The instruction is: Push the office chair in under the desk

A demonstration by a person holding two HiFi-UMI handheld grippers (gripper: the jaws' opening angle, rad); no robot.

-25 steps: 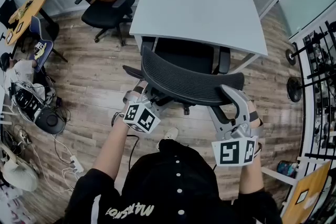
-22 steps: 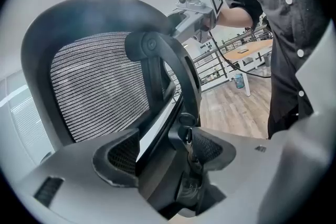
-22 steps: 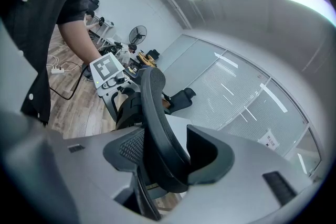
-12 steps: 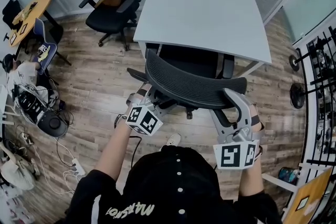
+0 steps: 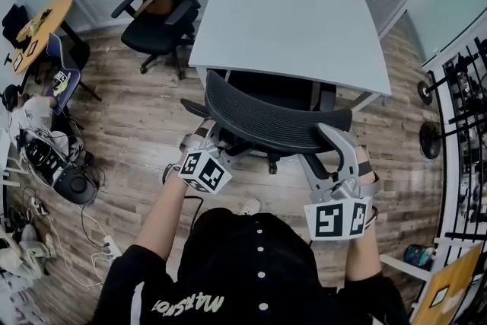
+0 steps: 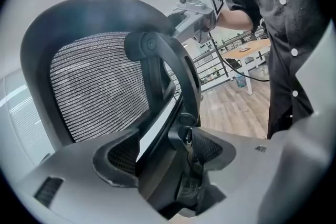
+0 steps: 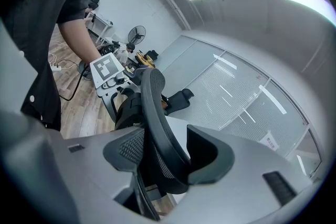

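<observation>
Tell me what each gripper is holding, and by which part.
Both hold the office chair: the left gripper clamps the support bar behind the backrest, the right gripper clamps the backrest's right edge.

White lettering [image 5: 190, 306] is printed near the bottom edge of the person's black shirt [image 5: 251, 270]. It is seen upside down and seems to read "MAISON", though this is not certain. Only black-and-white square patterns are carried by the left marker cube [image 5: 204, 170] and the right marker cube [image 5: 338, 219]. The print on a small sign [image 7: 270, 140] on the glass wall cannot be read.
</observation>
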